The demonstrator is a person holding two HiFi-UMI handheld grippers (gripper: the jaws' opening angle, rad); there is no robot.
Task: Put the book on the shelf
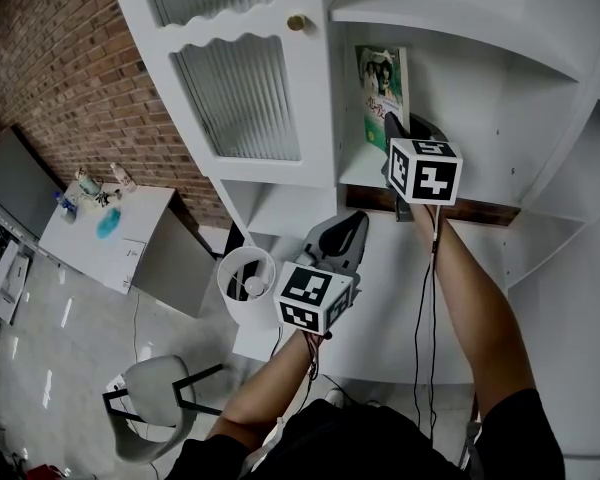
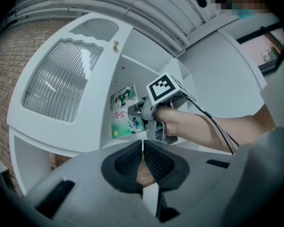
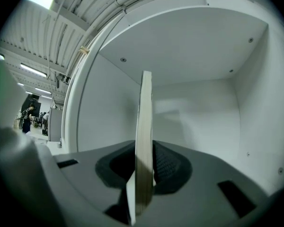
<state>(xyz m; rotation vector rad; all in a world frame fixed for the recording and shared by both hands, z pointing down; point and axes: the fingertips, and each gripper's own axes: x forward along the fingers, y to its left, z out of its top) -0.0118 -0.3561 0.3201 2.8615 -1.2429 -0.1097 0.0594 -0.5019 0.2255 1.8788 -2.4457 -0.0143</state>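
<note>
1. Gripping the book (image 1: pixel 382 93) by one edge, the right gripper (image 1: pixel 394 128) has both jaws clamped on this thin volume, whose pale page edge faces the gripper's own camera.
2. Its cover is green, with photographs of people and reddish lettering.
3. It stands upright inside a compartment of the white shelf (image 1: pixel 363 171), near the compartment's left wall.
4. Lower down, outside that compartment, the left gripper (image 1: pixel 346 240) has its jaws closed together on nothing.

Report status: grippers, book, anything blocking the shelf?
Right gripper shut on book, upright inside shelf compartment. Left gripper shut, empty, outside the shelf. Nothing seen in the way.
</note>
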